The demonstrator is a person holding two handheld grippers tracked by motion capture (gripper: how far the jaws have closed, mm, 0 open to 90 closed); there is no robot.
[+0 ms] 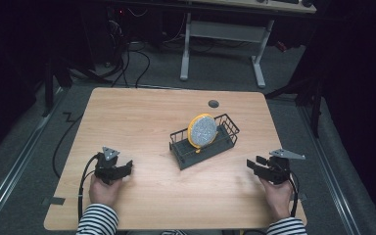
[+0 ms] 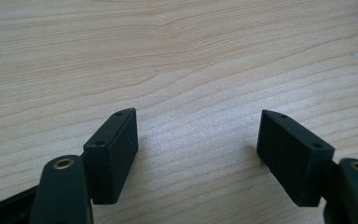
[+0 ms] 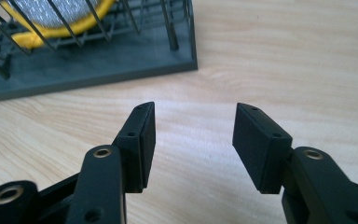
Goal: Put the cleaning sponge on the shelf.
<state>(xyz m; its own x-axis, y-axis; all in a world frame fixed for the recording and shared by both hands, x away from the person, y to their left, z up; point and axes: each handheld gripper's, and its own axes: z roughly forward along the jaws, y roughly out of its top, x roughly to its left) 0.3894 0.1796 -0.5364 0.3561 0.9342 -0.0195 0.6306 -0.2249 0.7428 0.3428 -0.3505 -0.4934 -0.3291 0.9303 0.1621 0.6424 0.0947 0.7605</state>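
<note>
Rack [image 1: 204, 147], a dark wire dish rack on a solid base, sits right of the middle of the wooden table [image 1: 142, 122], with a plate [image 1: 201, 130] standing on edge in it. The plate has a yellow rim and a speckled grey face; that face is turned toward the person's side of the table and slightly left. The rack's long axis runs slantwise, its left end nearer the person and its right end farther off. Bare table lies on every side of the rack: a wide stretch to its left, a narrower strip to its right, and open wood between it and the near edge. The left gripper [image 1: 127, 167] rests low over the table well to the left of the rack, its jaws standing wide with nothing but wood grain between them. The right gripper [image 1: 252, 164] sits near the rack's right end, toward the near edge, jaws apart and empty; in the right gripper view the rack's base corner [image 3: 186, 63] lies just ahead of the jaws without touching them. A round cable hole [image 1: 213, 103] lies beyond the rack toward the far edge. Past the table stand a white desk frame [image 1: 223, 34] and loose cables [image 1: 127, 58] on a grey floor; the room is dark.
</note>
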